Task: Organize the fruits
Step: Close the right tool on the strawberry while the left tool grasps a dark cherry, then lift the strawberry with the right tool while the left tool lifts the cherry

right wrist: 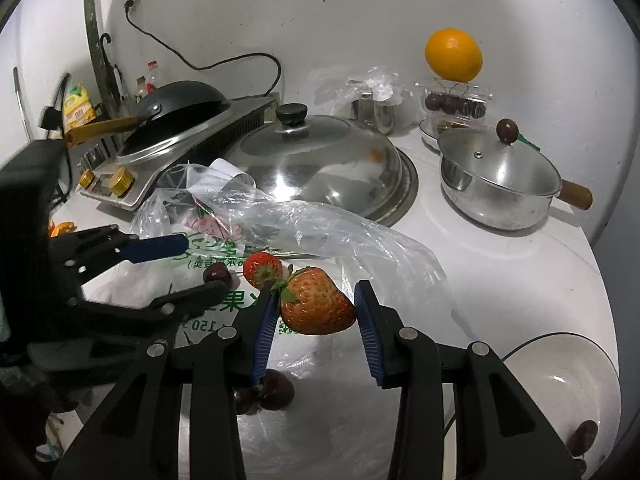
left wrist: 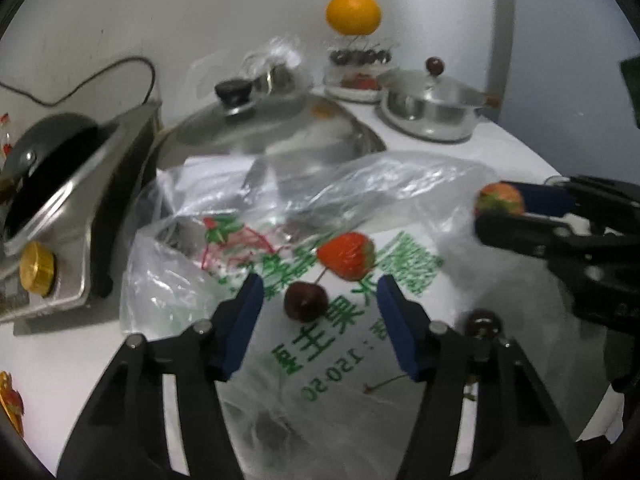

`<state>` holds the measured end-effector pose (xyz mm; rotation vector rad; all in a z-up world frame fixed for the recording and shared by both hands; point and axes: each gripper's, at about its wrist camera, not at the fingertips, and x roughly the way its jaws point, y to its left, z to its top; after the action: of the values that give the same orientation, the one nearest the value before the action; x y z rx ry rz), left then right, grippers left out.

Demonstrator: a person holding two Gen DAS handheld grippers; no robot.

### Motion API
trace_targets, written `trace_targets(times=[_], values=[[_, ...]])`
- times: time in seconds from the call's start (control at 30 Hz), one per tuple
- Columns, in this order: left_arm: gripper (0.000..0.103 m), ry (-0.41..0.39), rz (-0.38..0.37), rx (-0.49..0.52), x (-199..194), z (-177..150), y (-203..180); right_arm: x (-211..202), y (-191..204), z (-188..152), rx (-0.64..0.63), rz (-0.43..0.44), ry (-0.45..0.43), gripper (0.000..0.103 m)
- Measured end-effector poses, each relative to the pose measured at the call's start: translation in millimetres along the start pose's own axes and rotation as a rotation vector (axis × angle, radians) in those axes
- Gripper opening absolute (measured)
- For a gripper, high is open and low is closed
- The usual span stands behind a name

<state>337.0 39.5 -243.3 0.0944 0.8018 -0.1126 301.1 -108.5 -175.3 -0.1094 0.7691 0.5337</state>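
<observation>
My right gripper [right wrist: 316,304] is shut on a large strawberry [right wrist: 316,306] and holds it above the printed plastic bag [right wrist: 224,304]; it also shows in the left wrist view [left wrist: 500,199]. My left gripper [left wrist: 320,292] is open and empty, its fingers either side of a dark cherry [left wrist: 306,302] on the bag. A smaller red strawberry [left wrist: 347,256] lies just beyond the cherry. Both show in the right wrist view, the cherry [right wrist: 217,274] and the strawberry [right wrist: 262,268]. Two more cherries [right wrist: 268,394] lie under my right gripper.
A white bowl [right wrist: 560,364] with a cherry [right wrist: 583,436] sits at the right. A lidded steel pot [right wrist: 496,184], a domed wok lid [right wrist: 320,160], a stove with a black pan [right wrist: 176,120], and an orange [right wrist: 453,60] on a cherry box stand behind.
</observation>
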Motion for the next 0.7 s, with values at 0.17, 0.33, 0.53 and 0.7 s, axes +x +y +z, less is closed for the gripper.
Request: trace_targets(times=[0.17,0.33,0.53,0.7], values=[[0.047,0.044,-0.032,-0.01,16.4,-0.3,6.0,2.8,-1.8,-1.5,0.005,0.003,0.006,0.041],[0.042,0.066,-0.044,-0.005,26.1,-1.4,7.0,7.2,-2.4,-1.9,0.01,0.005,0.01,0.041],[0.03,0.075,-0.022,0.018,30.8,-1.6,6.2,10.9,-1.3,-2.1,0.012,0.005,0.019,0.041],[0.03,0.07,-0.022,0.022,27.8,-1.9,5.8,10.2,-1.3,-1.6,0.013,-0.002,0.018,0.041]])
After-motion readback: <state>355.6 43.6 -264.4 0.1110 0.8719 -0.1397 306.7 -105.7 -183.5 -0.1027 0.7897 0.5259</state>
